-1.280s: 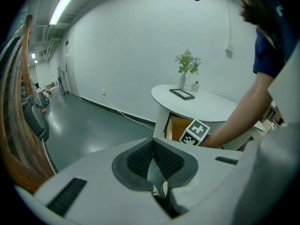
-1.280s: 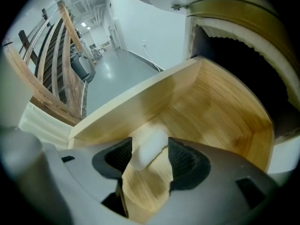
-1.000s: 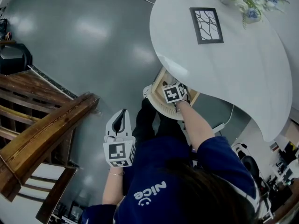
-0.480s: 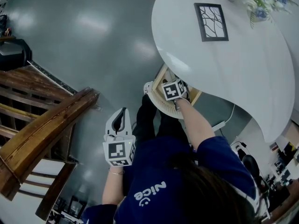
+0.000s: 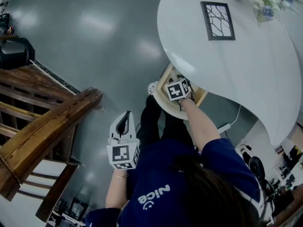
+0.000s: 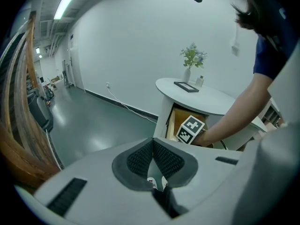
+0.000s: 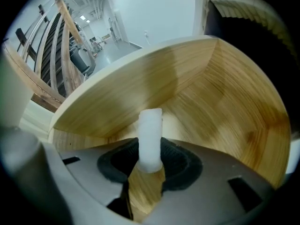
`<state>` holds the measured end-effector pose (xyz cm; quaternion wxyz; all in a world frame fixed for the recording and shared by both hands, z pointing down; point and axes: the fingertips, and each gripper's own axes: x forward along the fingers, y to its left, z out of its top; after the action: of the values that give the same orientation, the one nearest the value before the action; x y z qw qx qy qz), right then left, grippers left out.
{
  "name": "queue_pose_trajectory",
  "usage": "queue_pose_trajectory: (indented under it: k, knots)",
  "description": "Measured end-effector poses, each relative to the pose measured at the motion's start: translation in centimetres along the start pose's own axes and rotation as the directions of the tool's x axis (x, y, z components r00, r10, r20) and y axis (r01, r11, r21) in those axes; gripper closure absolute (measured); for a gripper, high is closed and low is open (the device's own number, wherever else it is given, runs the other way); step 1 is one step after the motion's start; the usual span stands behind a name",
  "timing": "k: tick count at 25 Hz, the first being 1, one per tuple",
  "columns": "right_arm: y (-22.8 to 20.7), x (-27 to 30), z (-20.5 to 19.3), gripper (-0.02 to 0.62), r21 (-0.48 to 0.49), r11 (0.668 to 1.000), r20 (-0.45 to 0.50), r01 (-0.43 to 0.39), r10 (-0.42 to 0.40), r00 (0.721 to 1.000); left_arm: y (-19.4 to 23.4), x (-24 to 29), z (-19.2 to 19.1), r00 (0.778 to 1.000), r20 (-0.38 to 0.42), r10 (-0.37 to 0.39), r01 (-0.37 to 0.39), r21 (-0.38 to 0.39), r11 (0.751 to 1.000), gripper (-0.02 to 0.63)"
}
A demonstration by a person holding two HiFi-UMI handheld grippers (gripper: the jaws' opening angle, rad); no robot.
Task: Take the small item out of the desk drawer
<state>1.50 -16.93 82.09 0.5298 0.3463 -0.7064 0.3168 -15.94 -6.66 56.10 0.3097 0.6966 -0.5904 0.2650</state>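
The small item (image 7: pixel 150 134) is a short white cylinder standing upright in the wooden desk drawer (image 7: pixel 140 86). My right gripper (image 7: pixel 150 149) reaches into that drawer, and its jaws are closing, with both dark pads against the item's sides. In the head view only its marker cube (image 5: pixel 178 90) shows, at the open drawer (image 5: pixel 164 78) under the white table's edge. My left gripper (image 5: pixel 124 120) hangs low beside my legs, away from the desk. It is shut with nothing in it, and its pads (image 6: pixel 161 159) meet at the tips.
The round white table (image 5: pixel 236 79) carries a dark picture frame (image 5: pixel 218 21) and a vase of flowers (image 5: pixel 262 1). A wooden stair rail (image 5: pixel 47 126) runs along the left. A black chair (image 5: pixel 14 56) stands at the far left on the grey floor.
The head view has drifted slightly. Both grippers keep their places, the right one at the drawer and the left one by my legs.
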Motion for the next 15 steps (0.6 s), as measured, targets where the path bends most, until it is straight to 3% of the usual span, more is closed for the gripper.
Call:
queue_pose_trajectory:
  k: [15]
  knots:
    - [-0.3,-2.1,-0.4,0.457,-0.037,0.999,-0.038,0.020,-0.022,0.999,-1.0,0.8,0.6,0.999,0.020,-0.050,0.050,0.011,0.999,0.601]
